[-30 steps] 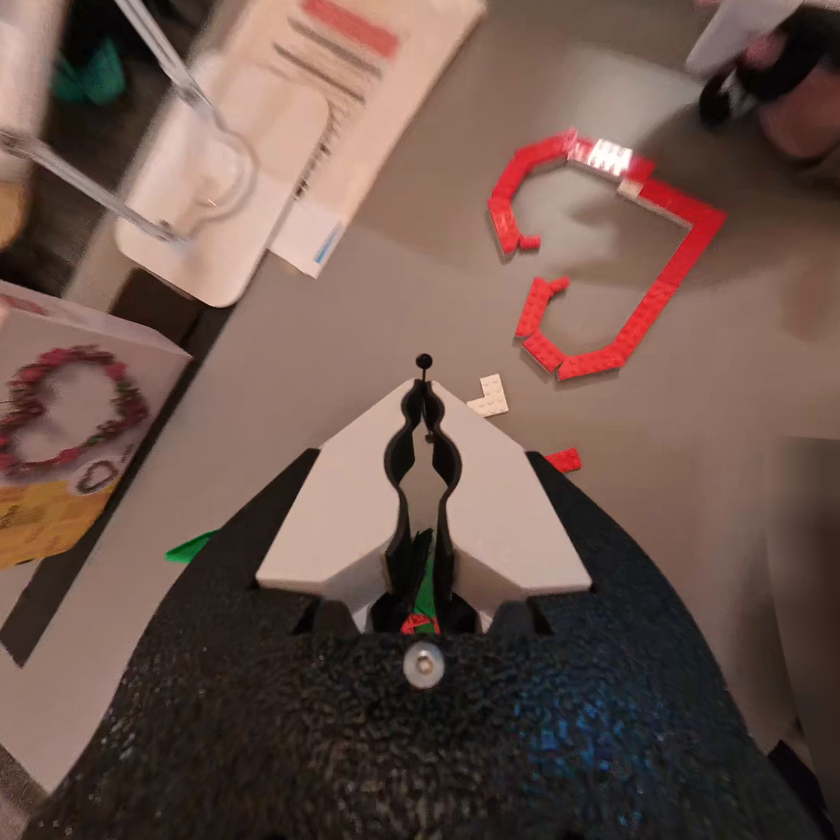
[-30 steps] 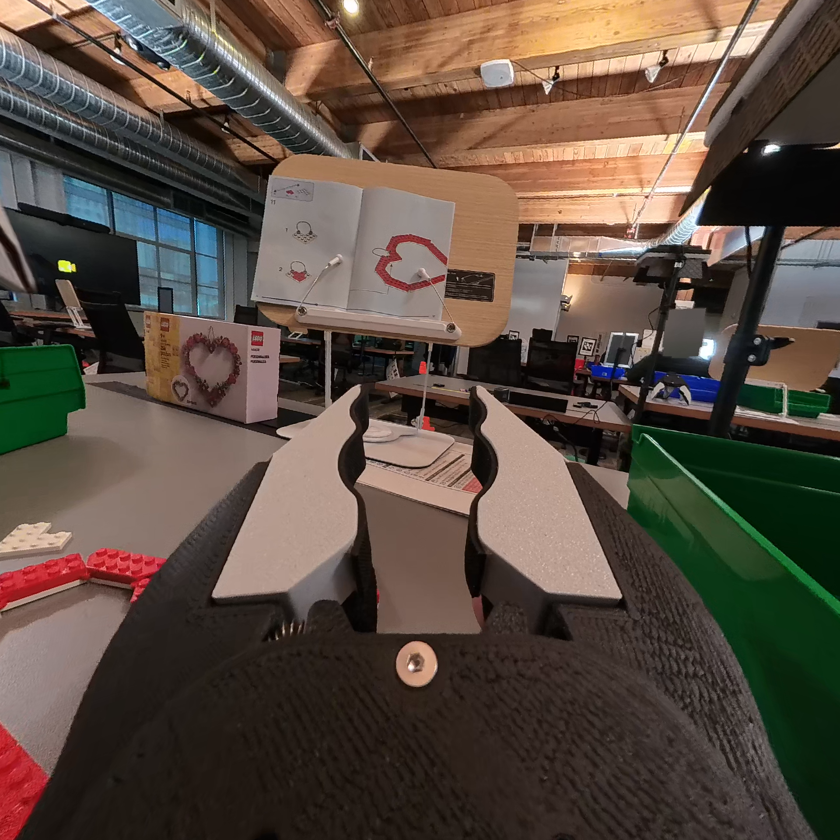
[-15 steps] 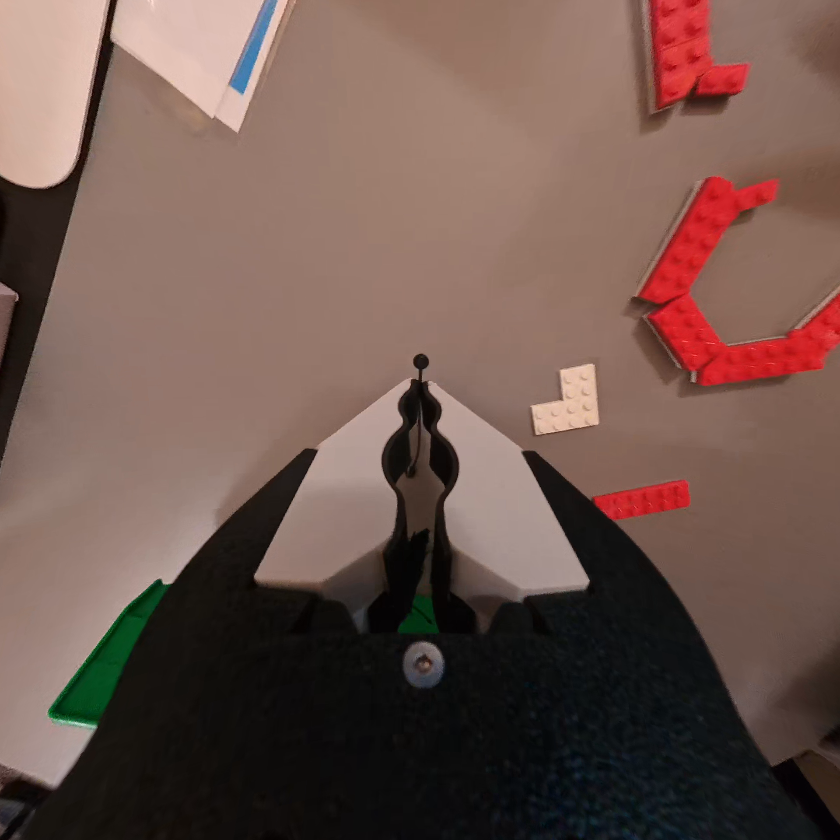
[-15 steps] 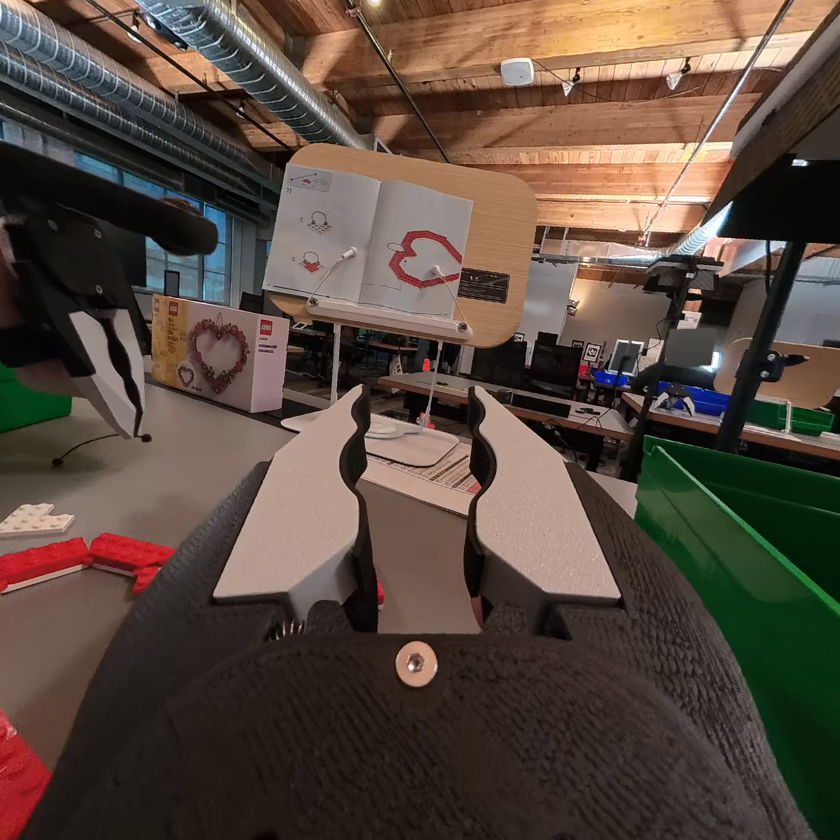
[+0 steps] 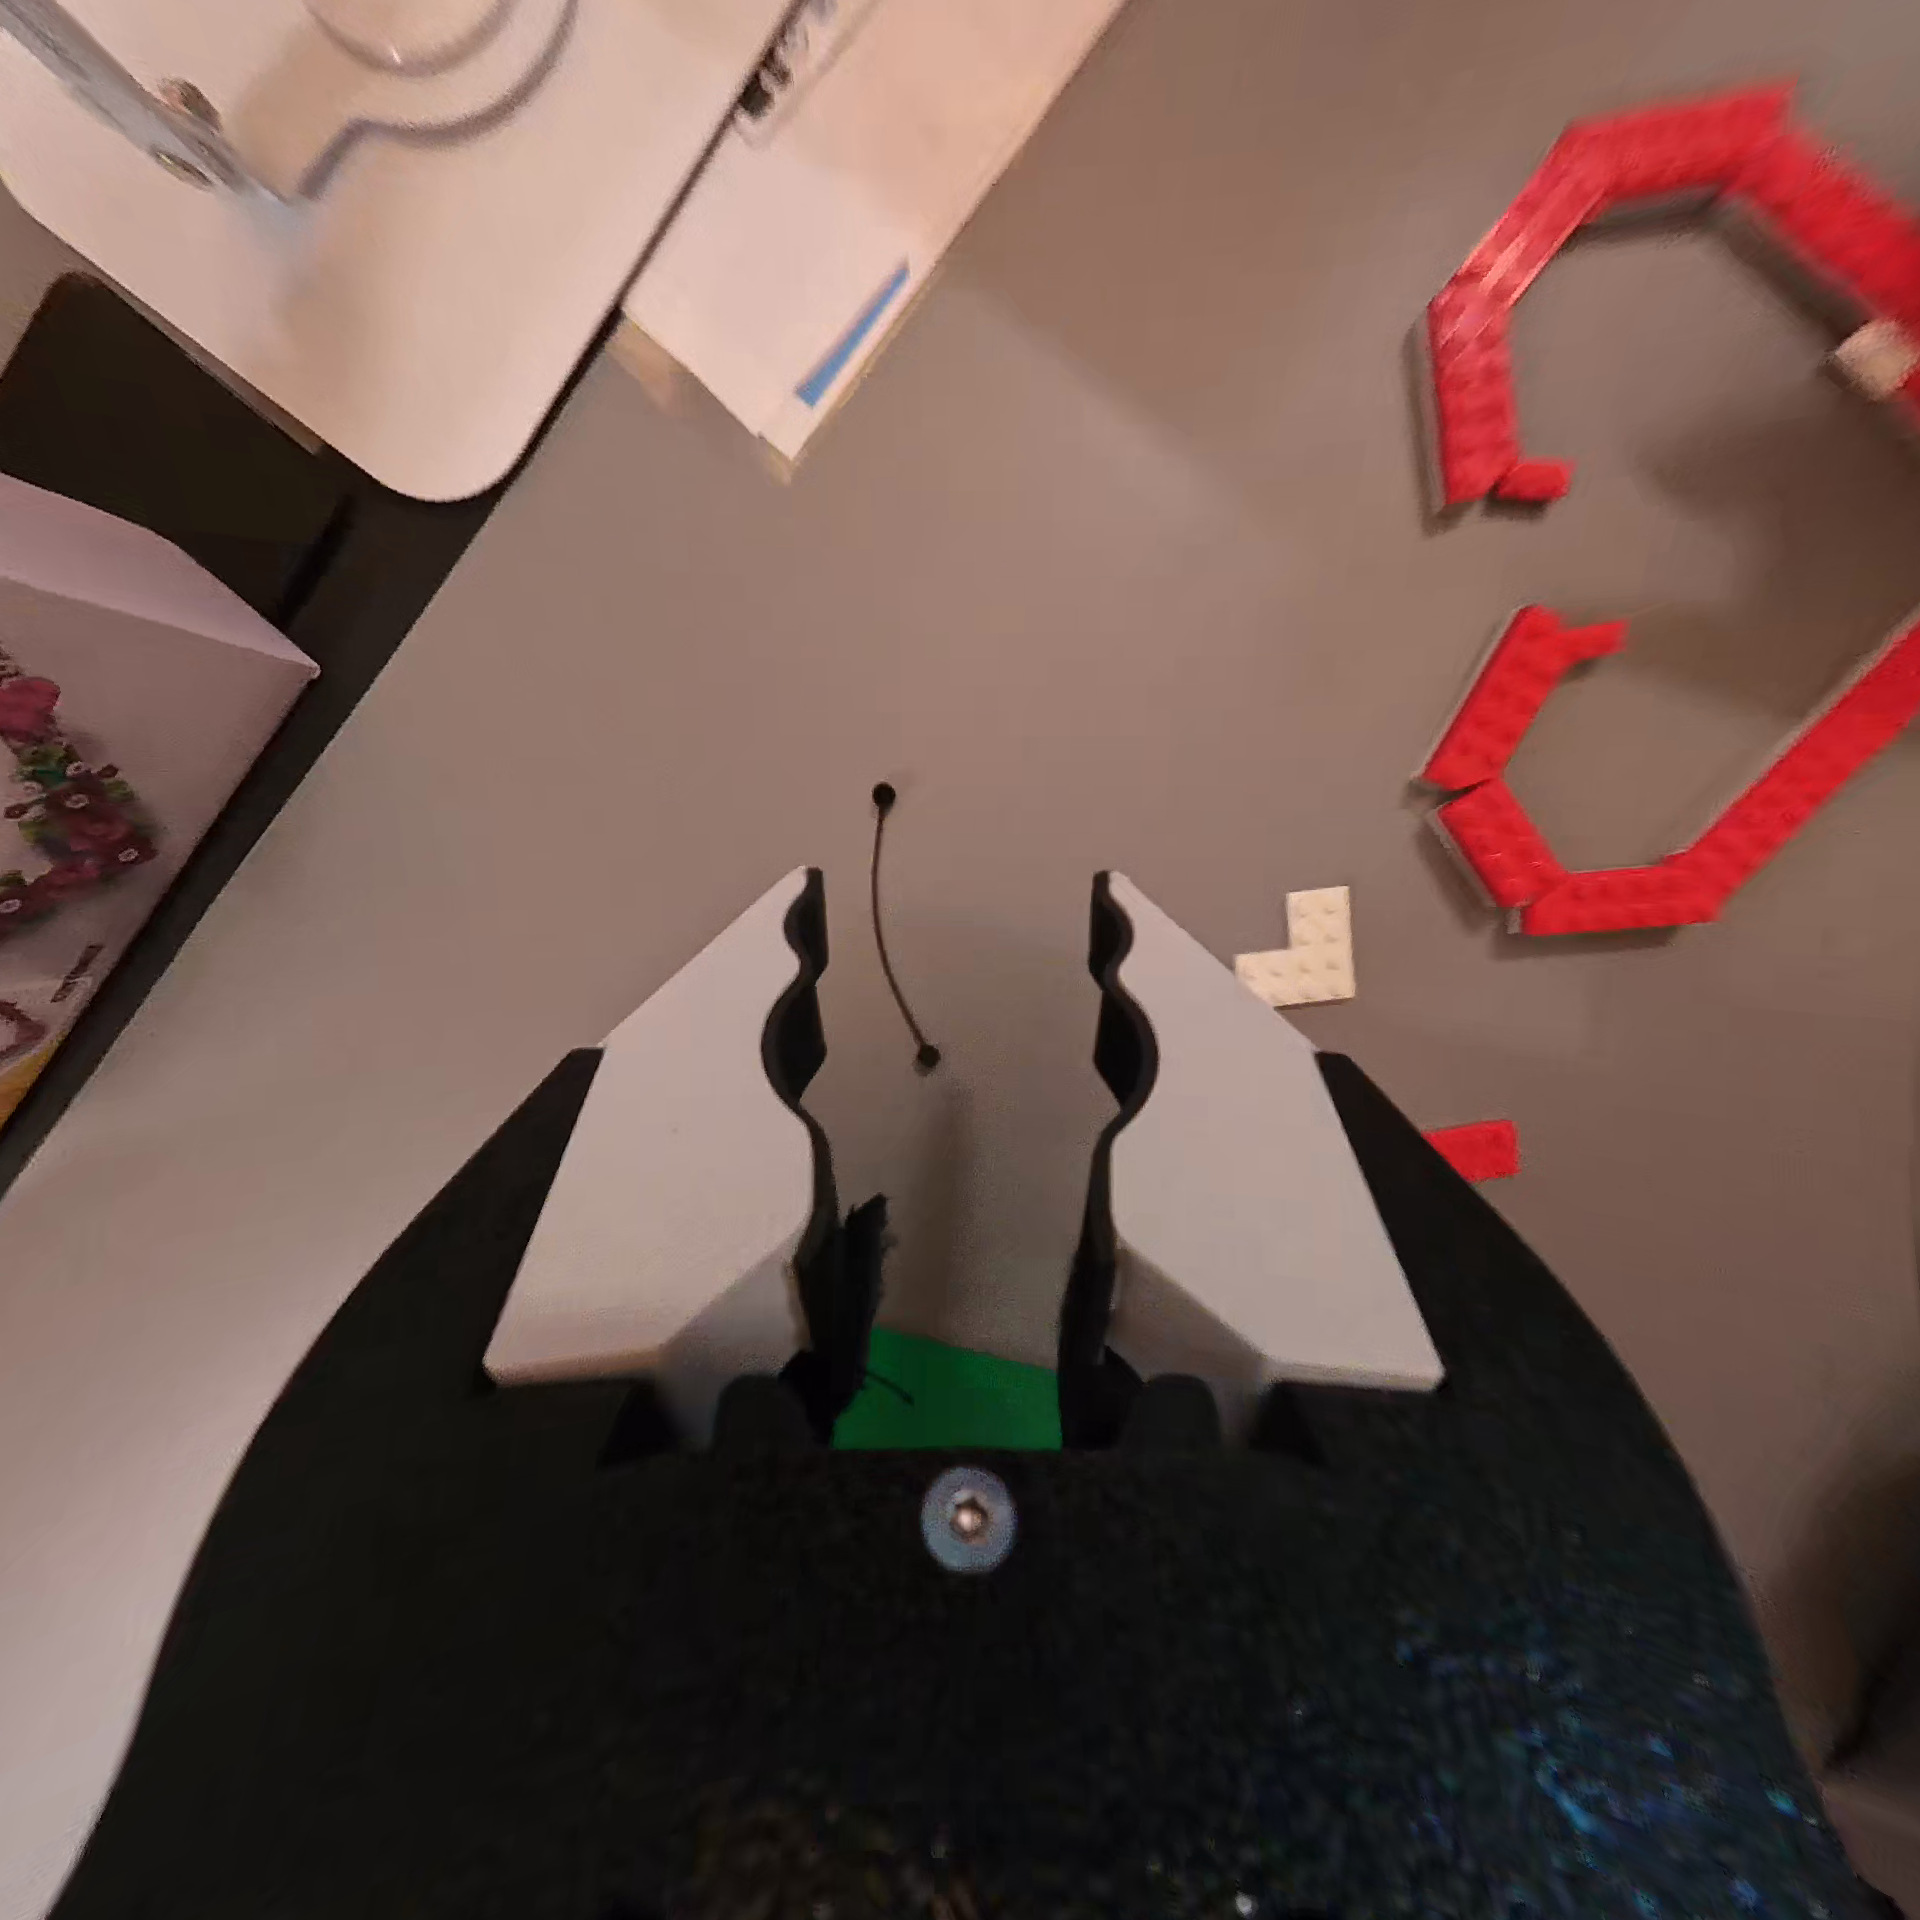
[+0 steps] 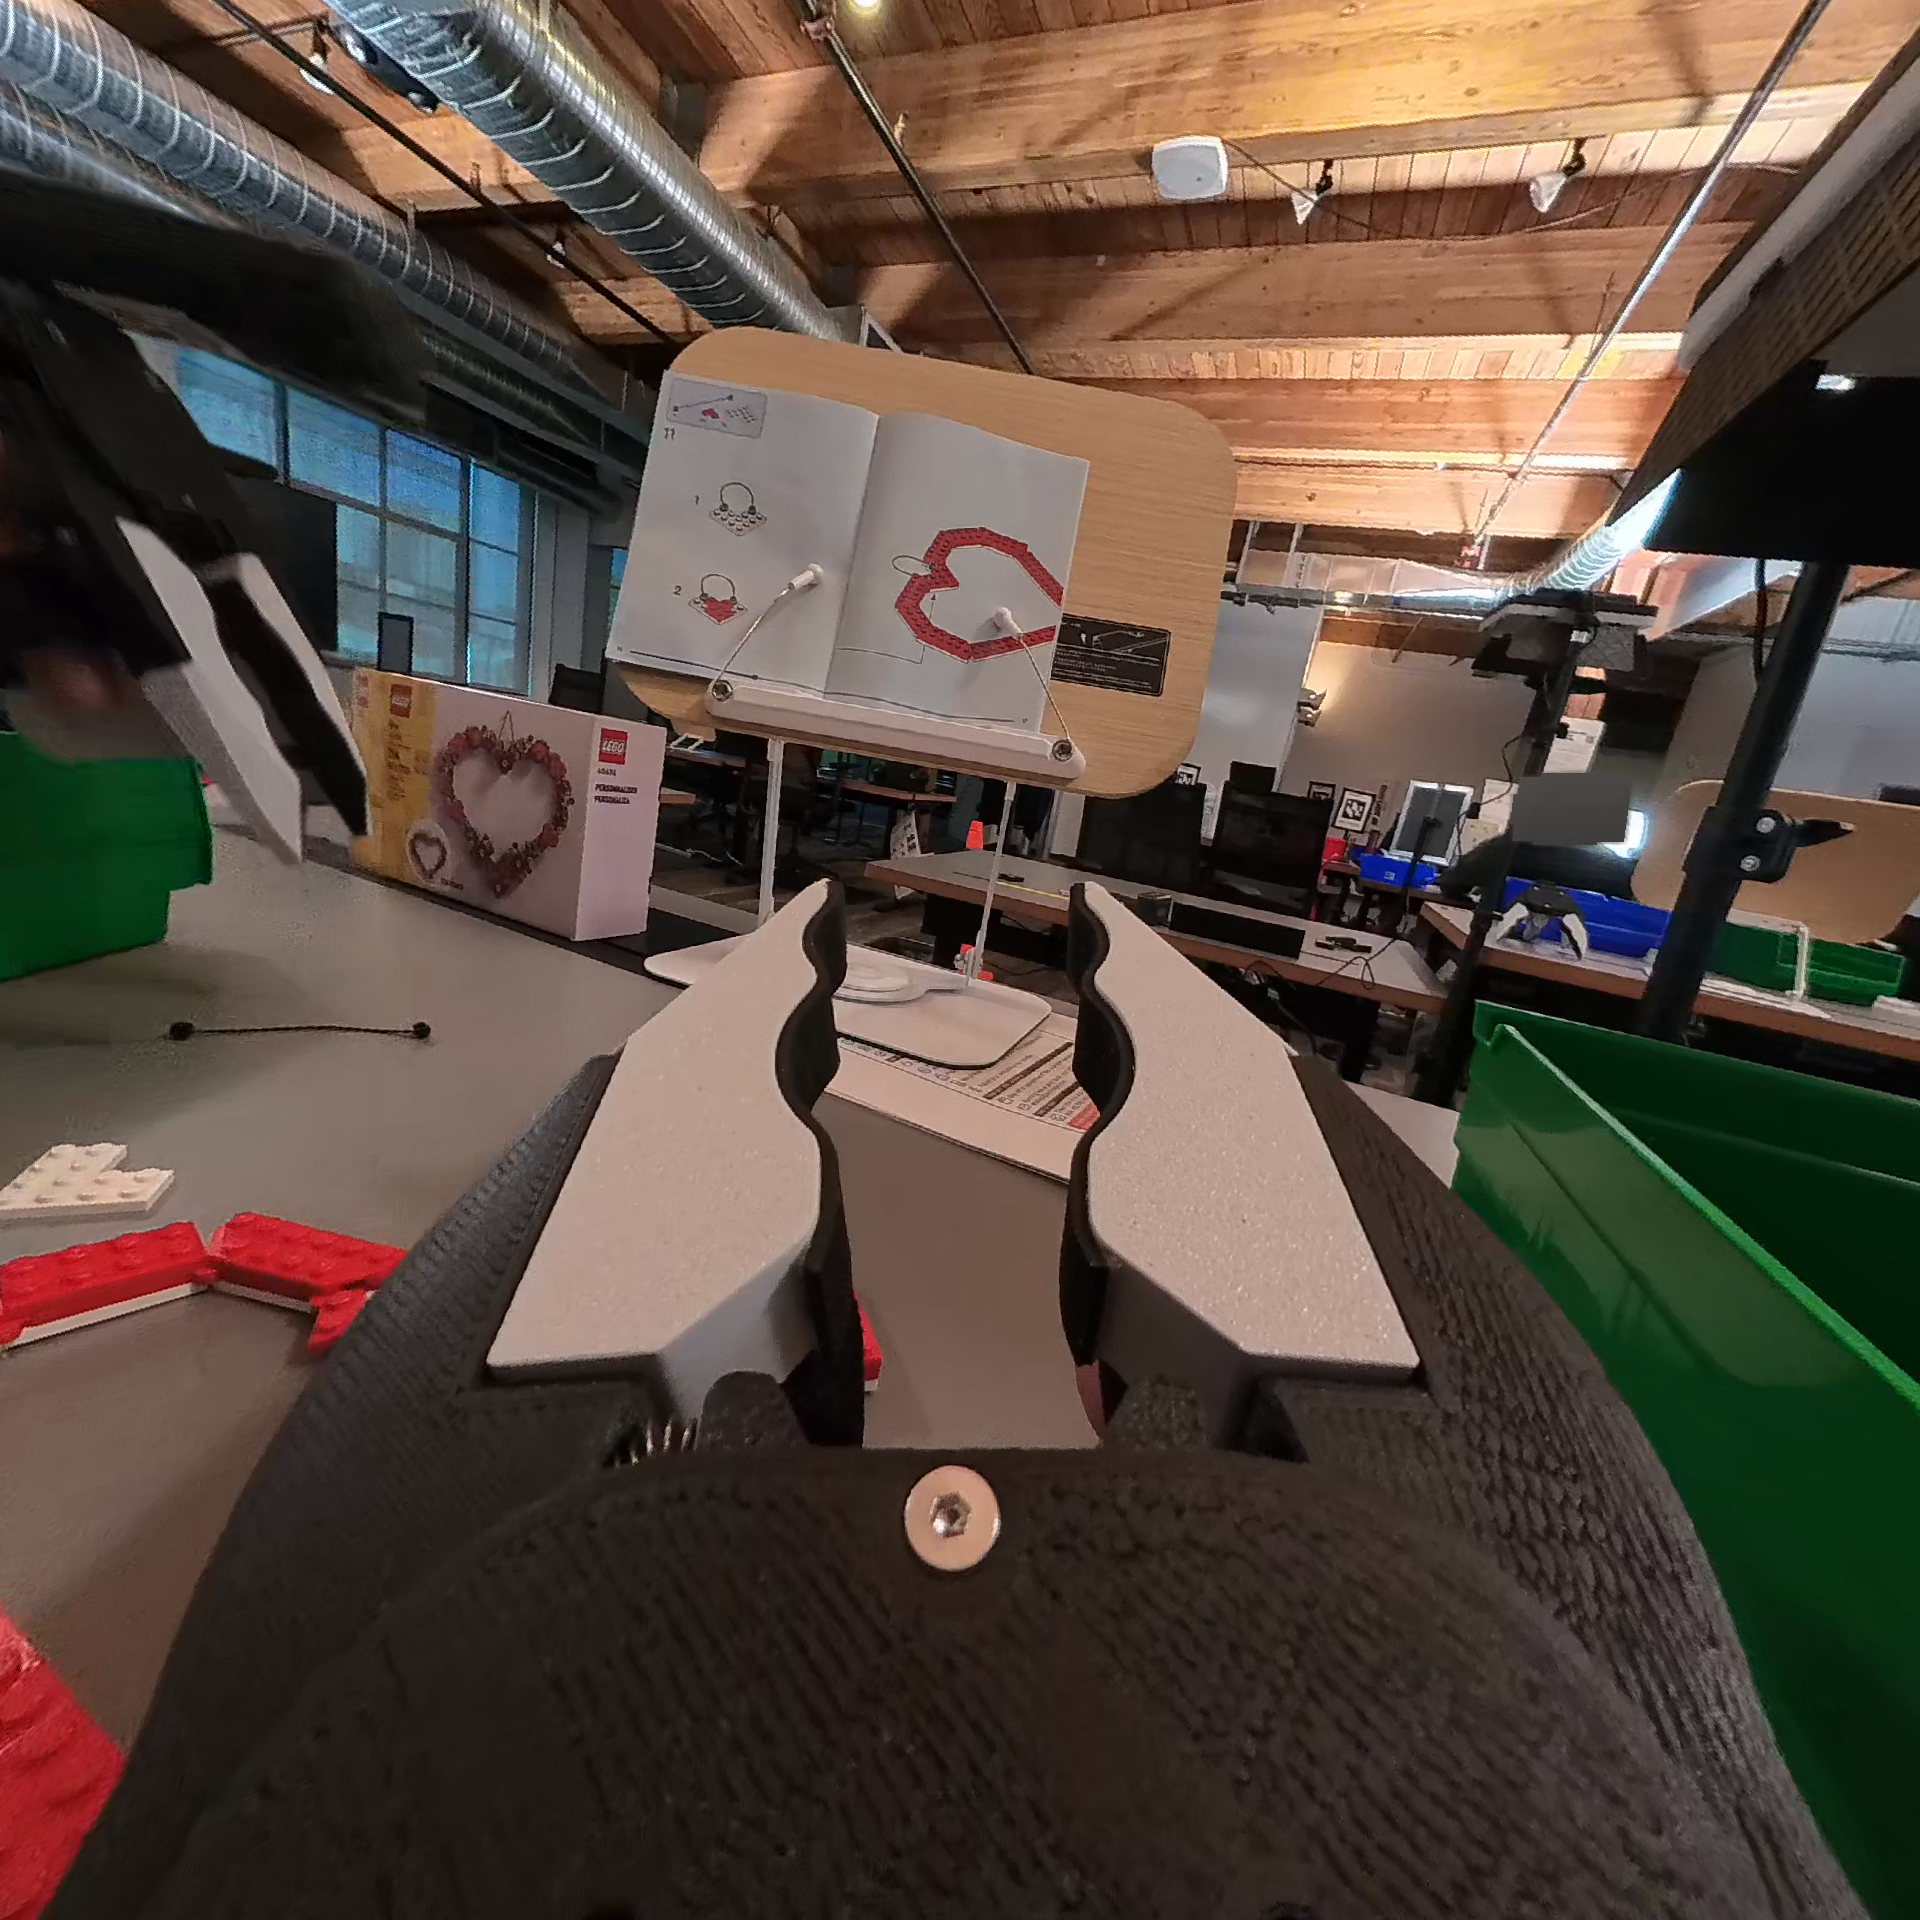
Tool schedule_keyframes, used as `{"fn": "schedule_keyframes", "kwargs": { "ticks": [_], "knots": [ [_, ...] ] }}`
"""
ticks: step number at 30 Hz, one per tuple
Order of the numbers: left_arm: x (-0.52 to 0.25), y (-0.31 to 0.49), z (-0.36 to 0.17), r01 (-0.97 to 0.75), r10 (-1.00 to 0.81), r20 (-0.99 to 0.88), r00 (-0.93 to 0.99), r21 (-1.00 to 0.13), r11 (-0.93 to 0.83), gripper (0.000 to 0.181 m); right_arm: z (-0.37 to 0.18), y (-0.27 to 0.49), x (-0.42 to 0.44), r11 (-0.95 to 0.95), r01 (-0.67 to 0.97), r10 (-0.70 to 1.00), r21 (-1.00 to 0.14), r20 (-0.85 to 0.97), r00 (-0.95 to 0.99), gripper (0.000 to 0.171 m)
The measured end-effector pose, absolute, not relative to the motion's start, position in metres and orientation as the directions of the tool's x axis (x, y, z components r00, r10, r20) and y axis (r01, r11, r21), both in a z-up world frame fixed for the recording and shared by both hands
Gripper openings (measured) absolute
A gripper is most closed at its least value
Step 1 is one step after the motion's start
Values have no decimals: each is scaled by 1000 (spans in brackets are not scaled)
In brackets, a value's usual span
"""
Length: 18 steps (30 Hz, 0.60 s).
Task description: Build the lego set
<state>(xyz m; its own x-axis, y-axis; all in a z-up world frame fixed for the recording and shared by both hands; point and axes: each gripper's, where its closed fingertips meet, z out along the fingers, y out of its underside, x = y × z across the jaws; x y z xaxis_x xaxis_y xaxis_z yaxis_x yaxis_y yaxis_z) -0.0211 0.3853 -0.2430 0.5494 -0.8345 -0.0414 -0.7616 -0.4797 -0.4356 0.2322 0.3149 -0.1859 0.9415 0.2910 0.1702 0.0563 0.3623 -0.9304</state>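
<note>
The left gripper (image 5: 956,883) has let go of the black string (image 5: 896,928) since 0.5 s ago; its fingers are spread. The string lies on the gray counter (image 5: 1039,644), long axis 12 to 6 o'clock, between them. The right gripper (image 6: 948,899) is spread, empty. The red heart frame (image 5: 1683,540) lies at 2 o'clock.

A ceiling of wooden beams (image 6: 1299,156) spans the room, with a silver ventilation duct (image 6: 623,166) running from ten o'clock toward the centre. Tall windows (image 6: 416,561) glow blue at nine o'clock. Long desks (image 6: 1299,966) with dark monitors (image 6: 1262,831) stretch away at three o'clock.
</note>
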Motion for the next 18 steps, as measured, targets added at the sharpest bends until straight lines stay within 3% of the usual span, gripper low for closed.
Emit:
{"fn": "schedule_keyframes", "kwargs": {
  "ticks": [4, 11, 14, 18],
  "knots": [
    [-43, 383, -203, -695, -813, -17, 582, -529, -486, 51, -186, 314, 232, 363, 57, 290, -930, 171, 942, 41],
    [-133, 354, -140, -601, -722, -119, 681, -655, -459, 27, -186, 314, 234, 361, 56, 289, -931, 169, 942, 41],
    [-169, 333, -148, -561, -686, -87, 722, -653, -508, 25, -186, 314, 236, 361, 61, 276, -931, 169, 946, 41],
    [-207, 312, -185, -597, -673, -97, 734, -566, -569, 21, -186, 314, 239, 359, 68, 258, -931, 169, 951, 41]
  ]
}}
